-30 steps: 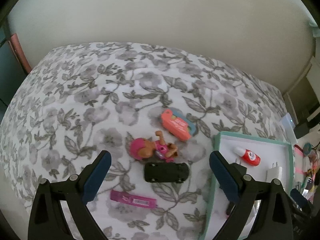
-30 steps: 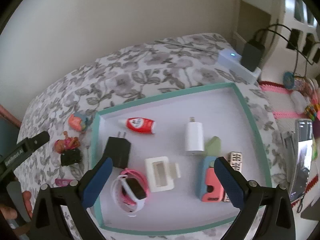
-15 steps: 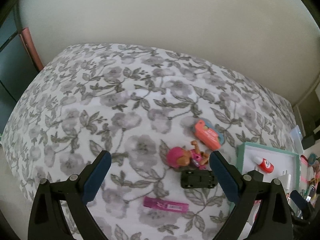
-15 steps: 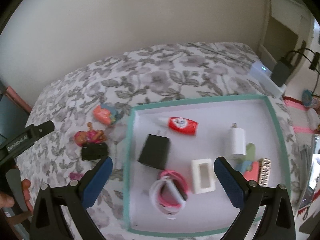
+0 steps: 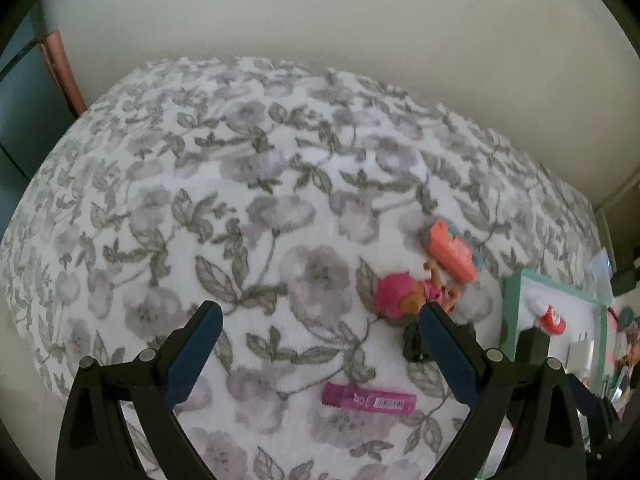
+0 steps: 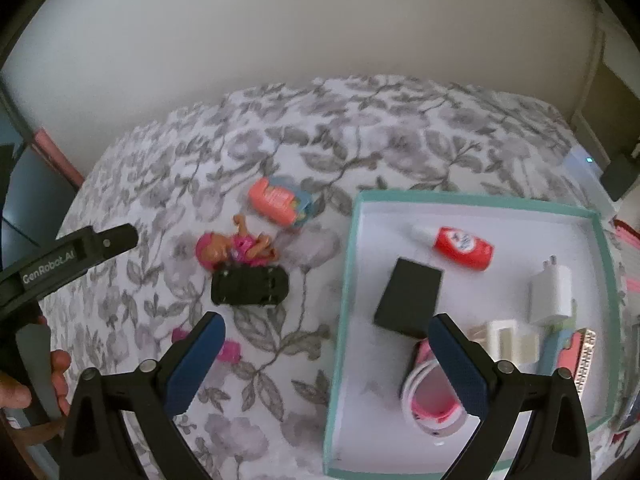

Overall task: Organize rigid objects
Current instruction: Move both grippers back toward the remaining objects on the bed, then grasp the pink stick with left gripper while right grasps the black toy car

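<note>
On the flowered bedspread lie a pink-haired doll [image 6: 236, 247] [image 5: 404, 297], a black toy car [image 6: 250, 286], an orange-and-blue toy [image 6: 278, 203] [image 5: 452, 250] and a magenta tube [image 5: 369, 399]. A teal-rimmed white tray [image 6: 346, 280] on the right holds a red-and-white bottle [image 6: 460, 246], a black charger [image 6: 408, 298], a white plug [image 6: 552, 290], a pink-and-white band [image 6: 428, 400] and other small items. My right gripper [image 6: 326, 330] is open above the tray's left rim. My left gripper [image 5: 318, 320] is open and empty, left of the doll.
A pale wall runs behind the bed. A hand [image 6: 24, 380] holds the left gripper's handle in the right wrist view. A white box with a light [image 6: 586, 168] and a black adapter [image 6: 620, 176] sit past the tray. Bare bedspread lies to the left.
Both grippers have swung left. The tray slid rightward in both views, and the toys on the bedspread came nearer the middle of the right wrist view. Nothing was grasped.
</note>
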Demonstrator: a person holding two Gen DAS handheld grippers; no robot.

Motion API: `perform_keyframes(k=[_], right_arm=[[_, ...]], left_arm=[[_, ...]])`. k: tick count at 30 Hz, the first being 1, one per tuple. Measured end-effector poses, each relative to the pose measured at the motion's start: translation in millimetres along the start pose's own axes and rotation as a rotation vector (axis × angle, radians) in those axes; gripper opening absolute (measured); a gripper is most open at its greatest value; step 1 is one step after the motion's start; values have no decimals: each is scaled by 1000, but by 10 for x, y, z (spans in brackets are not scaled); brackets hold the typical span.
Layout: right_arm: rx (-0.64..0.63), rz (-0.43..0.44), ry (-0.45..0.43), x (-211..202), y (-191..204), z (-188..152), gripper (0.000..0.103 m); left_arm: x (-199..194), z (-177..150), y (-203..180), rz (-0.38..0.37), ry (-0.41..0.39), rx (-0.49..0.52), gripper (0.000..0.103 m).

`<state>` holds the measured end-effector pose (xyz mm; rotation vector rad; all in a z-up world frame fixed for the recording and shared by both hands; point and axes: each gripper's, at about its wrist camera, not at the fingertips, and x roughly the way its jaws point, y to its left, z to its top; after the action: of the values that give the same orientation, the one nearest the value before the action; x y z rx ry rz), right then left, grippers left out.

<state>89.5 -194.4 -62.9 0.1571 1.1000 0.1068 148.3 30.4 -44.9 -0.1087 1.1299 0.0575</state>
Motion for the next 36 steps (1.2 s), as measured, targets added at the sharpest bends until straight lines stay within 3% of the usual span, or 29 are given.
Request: perform_keyframes(k=[11,23,36], right_arm=[[-41,-27,56,164,133,-110,103],[8,-55,84,162,-46,-130,103],[44,-50,86,120,-171,-117,103]], left_arm=[[285,-265,-159,-38,121,72,99],[465,-422,-218,-107,219,88,99],[670,-565,-438,-100,295,179,99]])
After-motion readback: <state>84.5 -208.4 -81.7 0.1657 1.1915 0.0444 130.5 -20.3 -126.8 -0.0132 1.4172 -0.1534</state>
